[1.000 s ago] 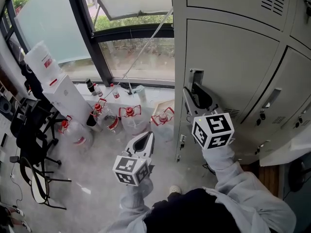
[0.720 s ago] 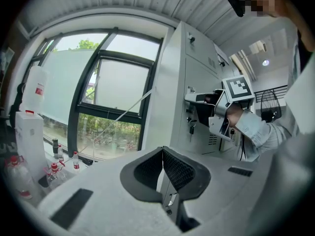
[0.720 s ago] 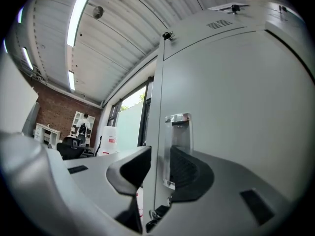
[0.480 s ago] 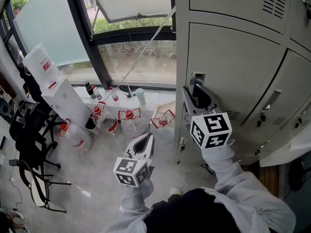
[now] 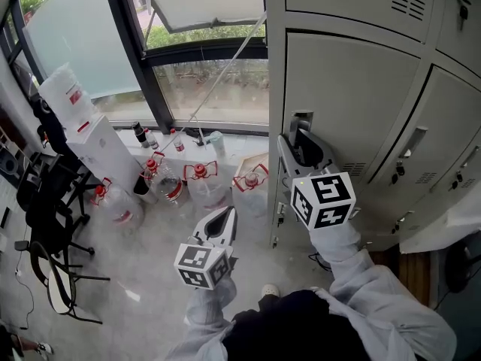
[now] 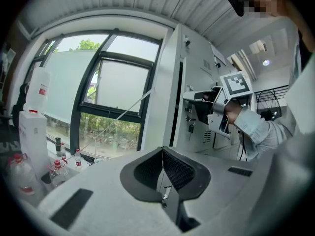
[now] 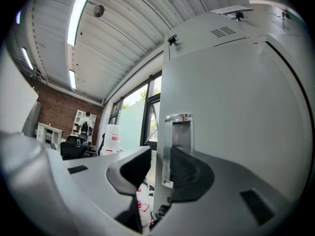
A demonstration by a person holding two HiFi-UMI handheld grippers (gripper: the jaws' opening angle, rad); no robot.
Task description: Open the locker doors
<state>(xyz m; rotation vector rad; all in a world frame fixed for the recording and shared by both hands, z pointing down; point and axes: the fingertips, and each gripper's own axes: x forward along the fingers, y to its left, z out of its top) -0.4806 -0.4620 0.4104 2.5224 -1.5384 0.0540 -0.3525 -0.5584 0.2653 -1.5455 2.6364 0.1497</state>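
The grey locker door (image 5: pixel 353 89) has a chrome handle (image 5: pixel 301 119) near its left edge. My right gripper (image 5: pixel 297 138) reaches up to that edge, its marker cube just below. In the right gripper view the handle (image 7: pixel 177 132) and door edge stand between the jaws of the right gripper (image 7: pixel 160 161), which are closed on them. A dark gap runs along the door's left edge in the left gripper view. My left gripper (image 5: pixel 225 210) hangs lower left over the floor, shut and empty; its pads (image 6: pixel 170 168) meet.
Several water jugs with red handles (image 5: pixel 199 183) and small bottles stand on the floor below the window (image 5: pixel 210 81). A white water dispenser (image 5: pixel 98 149) and a black chair (image 5: pixel 45 224) are at the left. More locker doors (image 5: pixel 443 126) lie to the right.
My right gripper has shifted slightly left with the handle still between its jaws. The left gripper has barely moved.
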